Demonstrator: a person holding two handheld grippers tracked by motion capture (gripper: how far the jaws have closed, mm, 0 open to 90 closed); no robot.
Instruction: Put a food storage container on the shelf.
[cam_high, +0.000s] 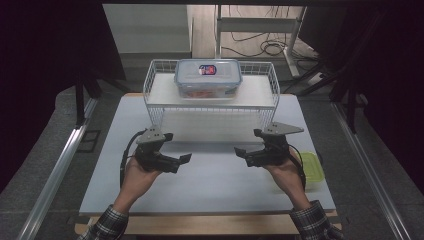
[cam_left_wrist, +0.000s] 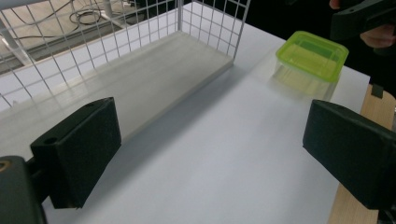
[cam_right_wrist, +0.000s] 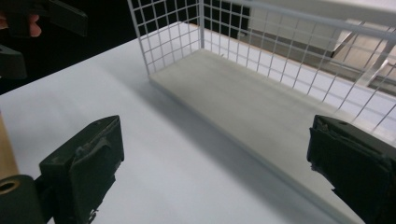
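Observation:
My left gripper (cam_high: 181, 162) hovers over the left half of the white table (cam_high: 210, 190), jaws spread wide with nothing between them, as the left gripper view (cam_left_wrist: 212, 154) confirms. My right gripper (cam_high: 243, 156) faces it from the right, also open and empty (cam_right_wrist: 215, 172). A clear box with a blue lid (cam_high: 208, 77) sits on the top shelf of a white wire rack (cam_high: 160, 107) at the back of the table. A small box with a green lid (cam_high: 314, 167) (cam_left_wrist: 312, 56) stands near the table's right edge, partly hidden behind my right hand.
The rack's lower shelf board (cam_left_wrist: 154, 79) (cam_right_wrist: 243, 98) is bare. A wooden strip (cam_high: 210, 225) runs along the table's front edge. Metal rails (cam_high: 60, 165) flank the table on the floor, and cables (cam_high: 270, 47) lie behind the rack.

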